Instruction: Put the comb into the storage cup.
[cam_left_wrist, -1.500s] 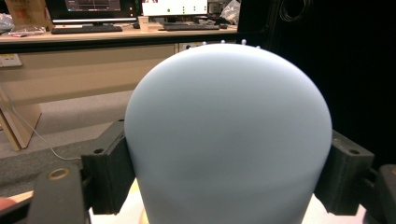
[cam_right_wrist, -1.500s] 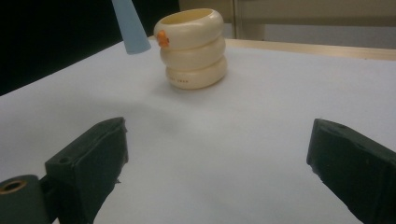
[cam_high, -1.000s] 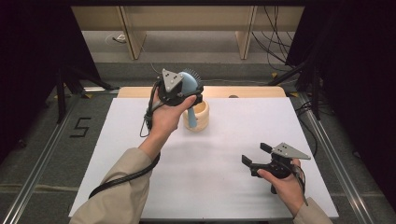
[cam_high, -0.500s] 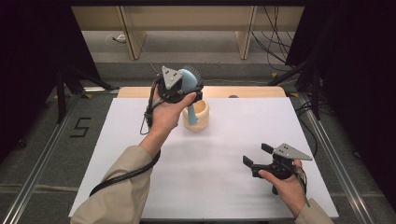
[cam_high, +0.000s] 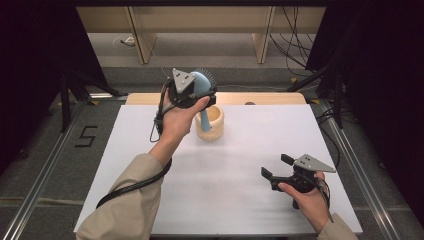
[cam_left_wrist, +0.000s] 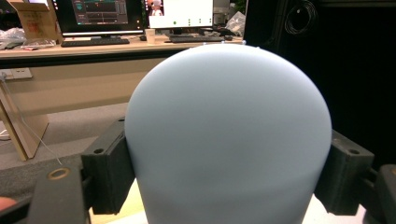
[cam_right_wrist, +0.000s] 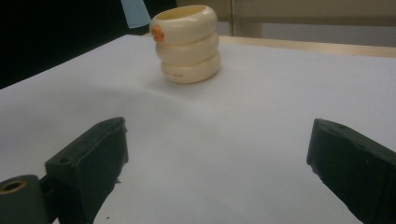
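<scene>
My left gripper is raised at the back of the table, shut on a light blue brush with dark bristles. The brush's rounded back sits between the black pads in the left gripper view. Its handle hangs down just beside the rim of a cream ribbed cup, on the cup's left. The cup stands upright and bears a small orange mark. My right gripper rests low near the front right. It is open, with bare table between its jaws.
The white table top has a wooden strip along its far edge. Beyond the table stand wooden legs, cables and dark curtains. A desk with monitors lies behind the brush.
My left gripper has risen very slightly with the brush. The right gripper stays put.
</scene>
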